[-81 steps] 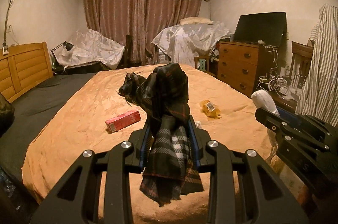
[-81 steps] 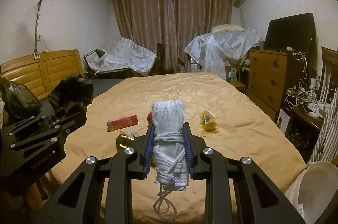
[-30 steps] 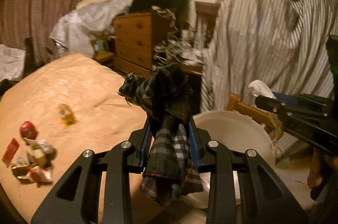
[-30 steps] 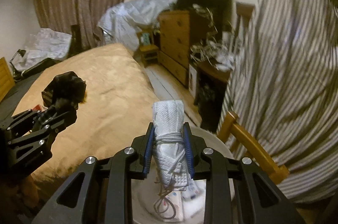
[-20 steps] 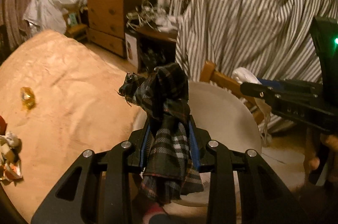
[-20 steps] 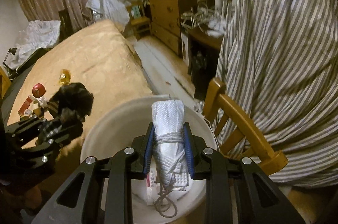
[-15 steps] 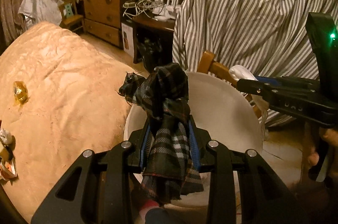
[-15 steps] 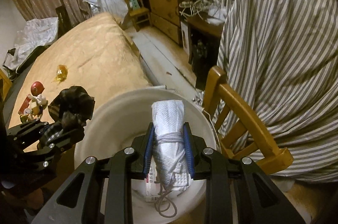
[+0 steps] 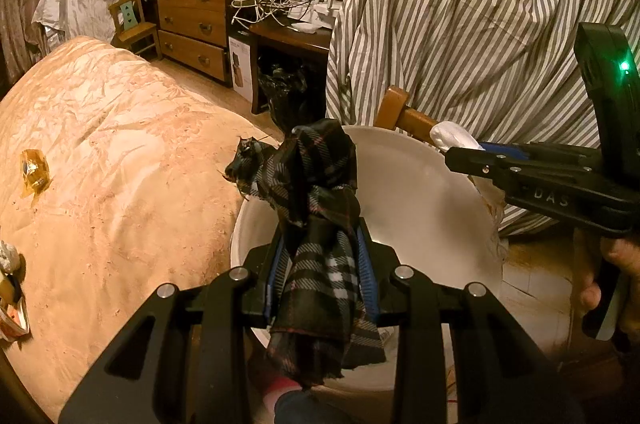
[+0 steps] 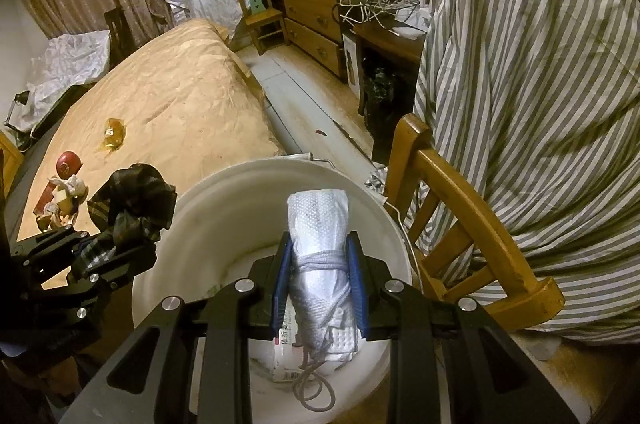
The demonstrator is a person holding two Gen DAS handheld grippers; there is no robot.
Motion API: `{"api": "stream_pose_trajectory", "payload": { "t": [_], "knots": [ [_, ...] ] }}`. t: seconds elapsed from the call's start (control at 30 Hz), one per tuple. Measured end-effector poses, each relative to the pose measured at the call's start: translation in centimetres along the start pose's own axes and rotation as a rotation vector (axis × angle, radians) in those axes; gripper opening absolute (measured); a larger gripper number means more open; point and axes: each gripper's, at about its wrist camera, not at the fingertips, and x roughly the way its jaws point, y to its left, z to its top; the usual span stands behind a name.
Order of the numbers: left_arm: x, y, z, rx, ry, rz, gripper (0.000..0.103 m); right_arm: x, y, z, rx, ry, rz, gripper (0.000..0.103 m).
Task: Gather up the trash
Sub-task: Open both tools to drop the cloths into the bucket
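Note:
My left gripper [image 9: 322,240] is shut on a dark plaid cloth [image 9: 316,208], which bunches above the fingers and hangs below them. It hovers over the near rim of a white bucket [image 9: 420,192] beside the bed. In the right wrist view my right gripper [image 10: 318,256] is shut on a rolled white cloth tied with cord [image 10: 318,224], straight above the bucket's [image 10: 216,224] opening. A paper packet lies at the bucket's bottom. The left gripper with the plaid cloth [image 10: 132,204] shows at the bucket's left rim.
Trash lies on the orange bedspread [image 9: 120,144]: a yellow wrapper [image 9: 34,170], a red ball [image 10: 68,162] and crumpled bits [image 10: 64,196]. A wooden chair [image 10: 460,208] draped with a striped shirt [image 10: 540,84] stands right of the bucket. A dresser [image 9: 192,4] and a cable-strewn desk stand behind.
Both grippers swung from facing the bed to the right and tipped down over the white bucket. Each still holds its cloth. In the last half second they barely moved.

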Motion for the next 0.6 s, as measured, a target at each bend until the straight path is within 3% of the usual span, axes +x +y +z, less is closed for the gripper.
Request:
{"api": "stream_pose_trajectory", "payload": {
  "t": [0.1,0.13,0.17,0.2,0.23,0.6],
  "knots": [
    [0.08,0.02,-0.03,-0.002,-0.001,0.001,0.032,0.03,0.13,-0.1,0.001,-0.004,0.003,0.028],
    [0.26,-0.07,-0.02,-0.001,0.0,0.002,0.039,-0.11,0.24,-0.09,0.0,-0.004,0.006,0.03],
    [0.34,-0.16,-0.07,0.001,0.003,0.004,0.047,-0.15,0.34,-0.08,0.001,-0.004,0.01,0.038],
    [0.3,-0.14,-0.16,0.001,0.0,0.008,0.066,-0.23,0.28,-0.03,0.005,-0.009,0.011,0.043],
    [0.22,-0.1,-0.22,0.001,-0.01,0.017,0.073,-0.42,0.21,0.0,0.01,-0.016,0.013,0.047],
    [0.59,0.61,-0.85,-0.013,-0.001,0.028,0.073,-0.53,-0.43,-0.24,0.038,-0.033,0.027,0.047]
  ]
}}
